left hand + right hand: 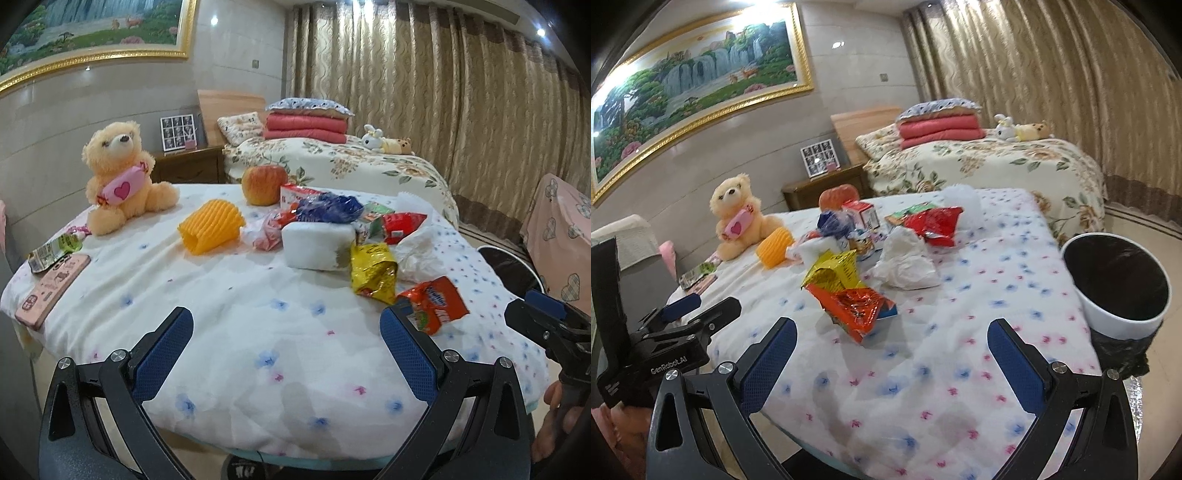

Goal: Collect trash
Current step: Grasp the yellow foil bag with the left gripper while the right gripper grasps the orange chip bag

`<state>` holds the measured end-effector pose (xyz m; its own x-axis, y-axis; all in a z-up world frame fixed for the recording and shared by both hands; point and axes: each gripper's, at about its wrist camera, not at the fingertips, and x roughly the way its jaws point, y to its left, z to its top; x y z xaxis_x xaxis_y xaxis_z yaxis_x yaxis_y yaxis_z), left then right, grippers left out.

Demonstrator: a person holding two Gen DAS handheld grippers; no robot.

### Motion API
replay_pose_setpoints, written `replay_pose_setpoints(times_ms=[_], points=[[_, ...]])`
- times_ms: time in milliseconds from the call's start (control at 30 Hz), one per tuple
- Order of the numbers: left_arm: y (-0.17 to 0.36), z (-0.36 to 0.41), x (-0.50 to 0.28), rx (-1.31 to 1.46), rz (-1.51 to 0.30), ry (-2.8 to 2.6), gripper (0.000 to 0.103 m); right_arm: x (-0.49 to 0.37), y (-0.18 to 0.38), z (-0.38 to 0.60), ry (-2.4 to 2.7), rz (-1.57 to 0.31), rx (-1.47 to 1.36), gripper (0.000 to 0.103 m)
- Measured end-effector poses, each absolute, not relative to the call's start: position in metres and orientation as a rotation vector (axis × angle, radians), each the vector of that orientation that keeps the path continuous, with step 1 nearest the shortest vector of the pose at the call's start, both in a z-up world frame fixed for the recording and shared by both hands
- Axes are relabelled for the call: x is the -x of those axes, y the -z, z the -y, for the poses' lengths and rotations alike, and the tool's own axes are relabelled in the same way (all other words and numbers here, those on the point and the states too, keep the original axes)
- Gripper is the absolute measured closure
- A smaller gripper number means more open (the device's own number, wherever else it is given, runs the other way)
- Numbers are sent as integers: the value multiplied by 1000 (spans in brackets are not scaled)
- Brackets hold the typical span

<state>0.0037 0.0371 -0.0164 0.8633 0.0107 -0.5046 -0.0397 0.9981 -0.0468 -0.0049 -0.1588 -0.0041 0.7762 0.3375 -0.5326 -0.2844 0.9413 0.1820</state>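
Wrappers litter the table point(960, 369) — the orange one point(860, 308) lies nearest, just ahead of my right gripper point(892, 354). Light, crinkly, slippery foil; I'd pinch a raised fold. Both grippers' jaws are spread, left gripper point(286, 345) too — bin point(1115, 280) just right.

- Foam block point(317, 245) sits mid-table point(229, 332).
- Teddy bear point(122, 177) far left of the block, phone point(51, 291) at the left edge.
- Apple point(264, 184) behind the block.
- Wrappers point(373, 273) right of it.
- Bin point(1115, 284) beyond the table's right edge.

Floral bed point(351, 162), beige curtains point(443, 92), framed painting point(694, 85)
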Motion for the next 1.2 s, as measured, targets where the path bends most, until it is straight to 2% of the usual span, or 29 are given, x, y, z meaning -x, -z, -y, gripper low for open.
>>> replay_pose_setpoints(times_ms=[267,433,533,567,633,667,700,867,1200], points=[[27,-46,-25,74,-582,-18,2,-21,19,142,-399,-665,-66,2],[32,-47,-37,74,-613,-7,3,-37,24,132,-428,-700,-55,10],[34,-45,-44,72,-627,0,3,-48,30,129,-443,-734,-67,21],[34,-44,-47,74,-631,6,3,-51,32,128,-447,-745,-68,30],[34,-42,-52,75,-636,14,3,-55,35,128,-458,-762,-70,55],[34,-40,-55,74,-640,21,3,-56,38,128,-465,-773,-72,78],[34,-38,-57,73,-644,27,3,-58,40,130,-473,-790,-84,95],[33,-21,-69,71,-660,73,3,-56,39,151,-459,-806,-150,100],[39,21,-96,36,-722,120,3,-46,24,189,-392,-767,-198,103]])
